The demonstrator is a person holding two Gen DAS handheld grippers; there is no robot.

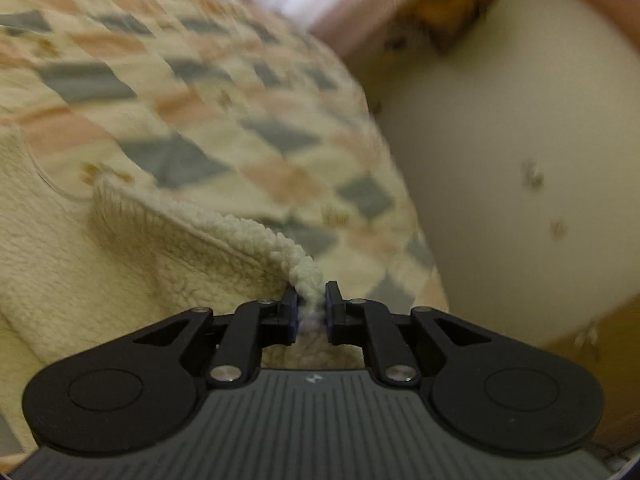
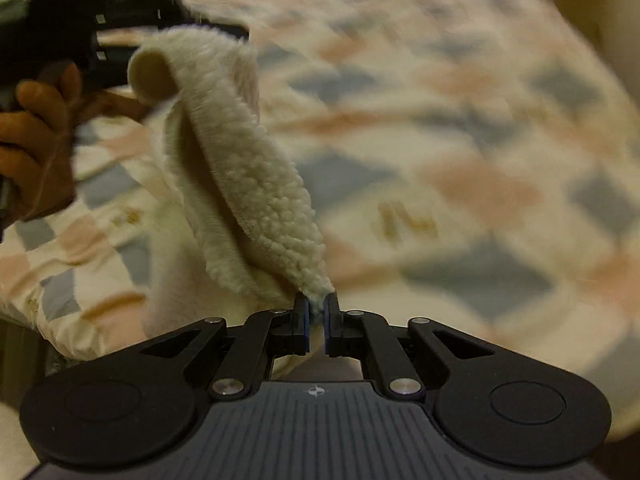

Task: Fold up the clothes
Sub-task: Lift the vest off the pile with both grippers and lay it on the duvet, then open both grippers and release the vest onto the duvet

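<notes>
Presently, going left to right, the items stood thus.

Left gripper [image 1: 311,312]: jaws nearly closed, pinching a corner of the cream fleece garment [image 1: 120,264]. From the claw the cloth ran off toward ten o'clock, most of it lying flat on the checked bedspread [image 1: 224,92], with the held edge ridged up as a raised hem.

Left hand [image 2: 36,136]: seen from the right wrist at ten o'clock, wrapped round its tool, the fleece rolled over beside it.

Right gripper [image 2: 316,320]: jaws closed almost to touching on another corner of the same garment. The held strip rose from the claw toward eleven o'clock, its long axis running straight across to the left tool; the cloth hung between the two.

Judgement: both corners being held and lifted, the coming move would turn on carrying that edge over the flat body of the garment, which lay nearer the left hand.

Writing: none legible; only a small round emblem on each gripper's grey body. Background blurred.
</notes>
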